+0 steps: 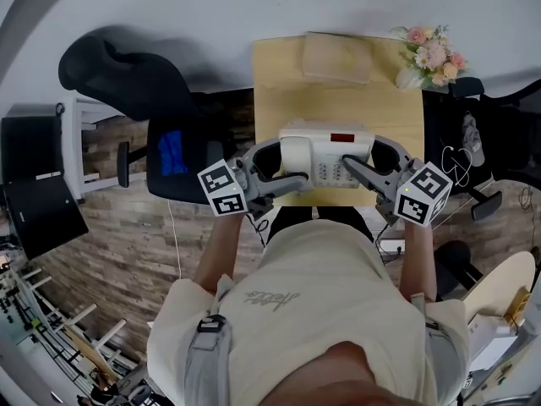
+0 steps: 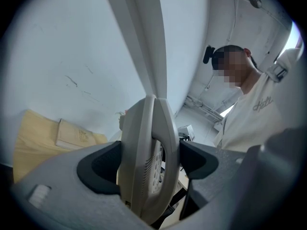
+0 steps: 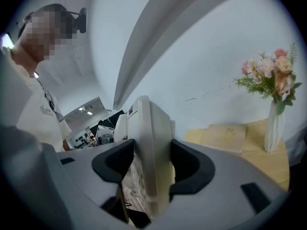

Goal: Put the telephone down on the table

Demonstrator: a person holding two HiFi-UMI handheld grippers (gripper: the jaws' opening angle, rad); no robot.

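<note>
Between the jaws of the left gripper (image 2: 148,164), the telephone (image 2: 144,147) is sitting edge-on, with both dark pads pressing its cream sides. The right gripper (image 3: 148,169) is clamping the opposite end the same way, its jaws closed on the body. The head view is showing both grippers holding the telephone level by its two ends over the near edge of the table (image 1: 338,104); whether its base is touching the wood I cannot tell. Only that view is giving the top face: the handset (image 1: 296,155) lying at the left, grey keys (image 1: 331,172), and a small red window (image 1: 342,138) whose print is too small to read. The right gripper view is adding a white vase (image 3: 273,128) of pink flowers (image 3: 268,75) standing at the far right corner, which the left gripper view is not catching. A flat tan box (image 1: 336,57) is lying at the far edge against the wall, and bare wood is stretching between it and the telephone. A black office chair (image 1: 161,100) is standing just left of the table, and dark clutter is crowding its right side. A script word is running across the person's shirt (image 1: 270,297), unreadable
</note>
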